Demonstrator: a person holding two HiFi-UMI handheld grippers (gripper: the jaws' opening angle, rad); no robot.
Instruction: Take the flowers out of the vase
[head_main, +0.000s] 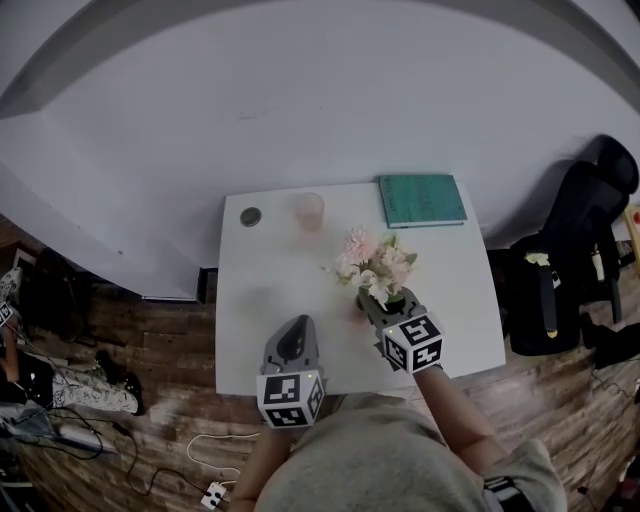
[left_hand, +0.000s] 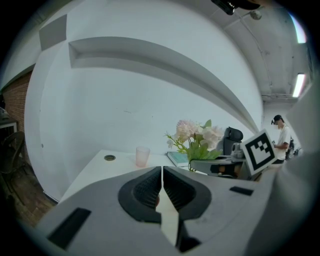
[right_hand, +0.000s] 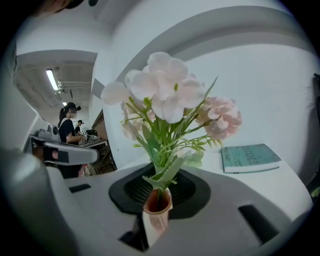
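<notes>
A bunch of pale pink flowers (head_main: 375, 265) with green leaves stands in a small pinkish-brown vase (right_hand: 157, 210) on the white table (head_main: 270, 300). In the head view the right gripper (head_main: 385, 305) covers the vase. The right gripper view shows my right gripper (right_hand: 159, 192) shut on the vase, whose mouth sits between the dark pads while the flowers (right_hand: 167, 95) rise above them. My left gripper (head_main: 298, 326) hovers over the table's front, left of the vase, and its jaws (left_hand: 161, 175) are shut with nothing in them. From there the flowers (left_hand: 197, 137) stand to the right.
A pink cup (head_main: 309, 210) and a round grommet (head_main: 250, 216) sit at the back of the table, a green book (head_main: 422, 200) at the back right. A black chair with bags (head_main: 565, 260) stands right of the table. Cables lie on the wooden floor (head_main: 180, 450).
</notes>
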